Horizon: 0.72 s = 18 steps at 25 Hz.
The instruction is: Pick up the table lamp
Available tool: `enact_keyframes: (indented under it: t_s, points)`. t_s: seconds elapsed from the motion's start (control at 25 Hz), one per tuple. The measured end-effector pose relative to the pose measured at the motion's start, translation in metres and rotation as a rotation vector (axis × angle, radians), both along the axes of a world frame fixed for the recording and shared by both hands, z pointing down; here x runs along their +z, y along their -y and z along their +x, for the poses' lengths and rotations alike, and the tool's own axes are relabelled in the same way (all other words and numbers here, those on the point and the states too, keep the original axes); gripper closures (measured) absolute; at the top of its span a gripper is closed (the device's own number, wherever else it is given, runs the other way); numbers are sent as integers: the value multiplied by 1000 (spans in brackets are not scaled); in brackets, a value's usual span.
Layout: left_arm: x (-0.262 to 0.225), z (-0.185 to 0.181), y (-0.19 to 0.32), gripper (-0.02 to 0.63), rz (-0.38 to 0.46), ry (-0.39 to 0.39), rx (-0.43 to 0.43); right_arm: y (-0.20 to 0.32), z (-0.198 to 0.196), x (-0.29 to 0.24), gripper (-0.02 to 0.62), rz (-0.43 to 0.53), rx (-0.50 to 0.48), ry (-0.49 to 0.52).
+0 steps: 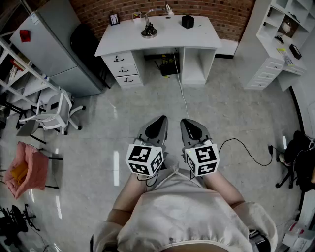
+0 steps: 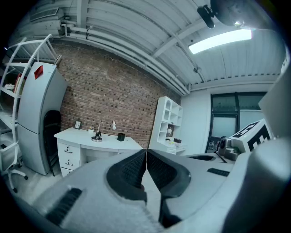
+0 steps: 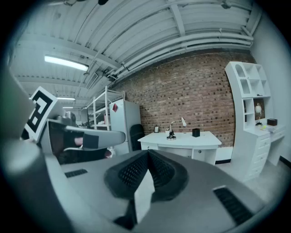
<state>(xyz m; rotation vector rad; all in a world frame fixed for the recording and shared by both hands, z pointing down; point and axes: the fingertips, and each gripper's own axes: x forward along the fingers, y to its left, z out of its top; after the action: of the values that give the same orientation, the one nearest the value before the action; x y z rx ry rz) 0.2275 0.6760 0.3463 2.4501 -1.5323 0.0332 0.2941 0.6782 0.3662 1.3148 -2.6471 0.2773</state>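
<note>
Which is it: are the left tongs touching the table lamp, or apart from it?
Apart. The head view shows the left tongs over the floor, well short of the desk on which the table lamp stands.

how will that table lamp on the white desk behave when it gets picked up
The table lamp looks bottom-heavy: a wide round base sits under a thin stem, so it probably stands steady. Its head reaches out to one side on a bent arm, so if gripped by the stem it may swing or tilt.
</note>
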Motion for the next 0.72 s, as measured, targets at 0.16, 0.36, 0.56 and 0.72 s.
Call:
enact_keyframes:
  t_s: [0.16,0.36,0.56,0.72]
  points:
    - [2,0,1,586,-5,7,3,1,-1,1,568,-4,-3,5]
    - [6,1,4,586,-23,19,4,4,4,5,568,-23,12,19]
    - [10,-4,4,586,-35,24,-7,9,3,2,568,-11,24,47]
    - [16,-11,10,586,-51,18,-11,15,-1,10,568,-36,27,40]
